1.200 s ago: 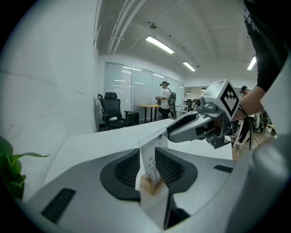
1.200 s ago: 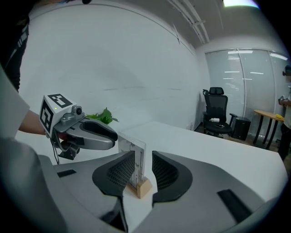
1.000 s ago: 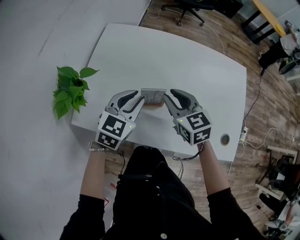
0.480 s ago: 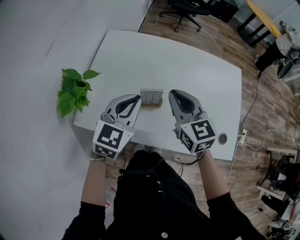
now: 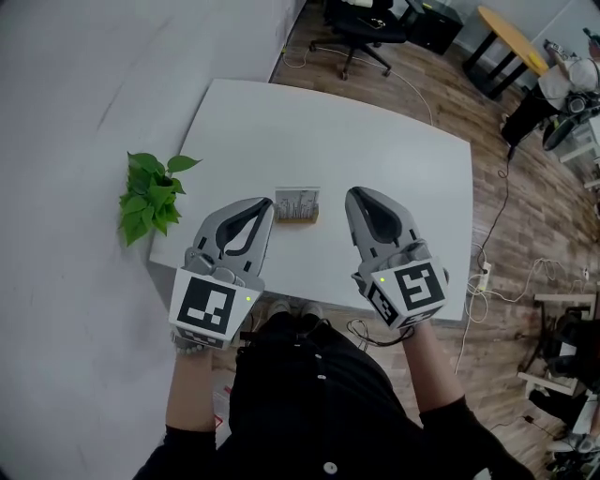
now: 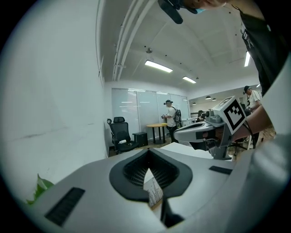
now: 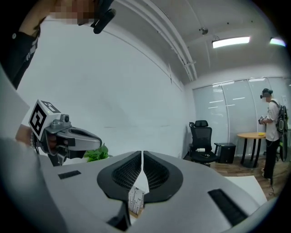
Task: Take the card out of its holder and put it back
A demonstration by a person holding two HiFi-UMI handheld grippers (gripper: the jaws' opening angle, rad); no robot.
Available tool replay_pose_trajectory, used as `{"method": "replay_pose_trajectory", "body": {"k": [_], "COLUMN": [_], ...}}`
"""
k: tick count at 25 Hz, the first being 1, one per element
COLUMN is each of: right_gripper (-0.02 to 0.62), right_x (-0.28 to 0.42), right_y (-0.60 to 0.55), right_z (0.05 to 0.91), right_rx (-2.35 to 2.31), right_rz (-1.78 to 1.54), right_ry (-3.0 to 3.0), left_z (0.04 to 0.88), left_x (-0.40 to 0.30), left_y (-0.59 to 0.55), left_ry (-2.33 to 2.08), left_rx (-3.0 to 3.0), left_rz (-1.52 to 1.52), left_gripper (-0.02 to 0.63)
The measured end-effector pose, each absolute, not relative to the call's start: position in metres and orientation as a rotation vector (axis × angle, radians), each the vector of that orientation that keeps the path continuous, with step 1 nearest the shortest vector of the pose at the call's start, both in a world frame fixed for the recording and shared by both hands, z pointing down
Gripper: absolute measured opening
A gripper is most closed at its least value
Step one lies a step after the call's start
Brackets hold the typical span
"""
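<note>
A white printed card (image 5: 297, 202) stands upright in its small wooden holder (image 5: 298, 220) near the front edge of the white table (image 5: 375, 159). In the head view my left gripper (image 5: 265, 205) hovers just left of the card, shut and empty. My right gripper (image 5: 354, 195) sits to the card's right, also shut with nothing in it. Neither touches the card. In the left gripper view the card (image 6: 154, 193) shows beyond the closed jaws, and the right gripper (image 6: 204, 132) is off to the side. The right gripper view shows the card (image 7: 135, 200) below its closed jaws.
A green potted plant (image 5: 150, 195) stands on the floor by the table's left edge, next to the white wall. An office chair (image 5: 361, 23) is beyond the far side of the table. A person (image 7: 273, 120) stands by a round table in the background.
Both grippers went from open around the card's sides to shut. They drew back toward me, away from the card, which stays in its holder.
</note>
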State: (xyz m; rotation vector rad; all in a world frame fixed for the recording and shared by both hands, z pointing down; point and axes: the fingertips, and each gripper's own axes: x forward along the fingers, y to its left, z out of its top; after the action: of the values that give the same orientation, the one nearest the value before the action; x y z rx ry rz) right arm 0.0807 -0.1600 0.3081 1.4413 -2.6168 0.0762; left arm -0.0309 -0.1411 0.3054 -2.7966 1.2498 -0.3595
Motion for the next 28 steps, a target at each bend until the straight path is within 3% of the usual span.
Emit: {"method": "replay_pose_trajectory", "body": {"k": [28], "right_gripper": [0.046], "right_x": [0.085], "right_y": [-0.129], "right_z": [0.280], "right_rx": [1.450], "right_rz": [-0.019], "right_ry": [-2.625], "left_z": [0.274], "left_x": [-0.055], "left_y": [-0.113], "left_ry": [1.395], "left_rx": [-2.756], "left_rz": [-0.309], "left_gripper": [0.014]}}
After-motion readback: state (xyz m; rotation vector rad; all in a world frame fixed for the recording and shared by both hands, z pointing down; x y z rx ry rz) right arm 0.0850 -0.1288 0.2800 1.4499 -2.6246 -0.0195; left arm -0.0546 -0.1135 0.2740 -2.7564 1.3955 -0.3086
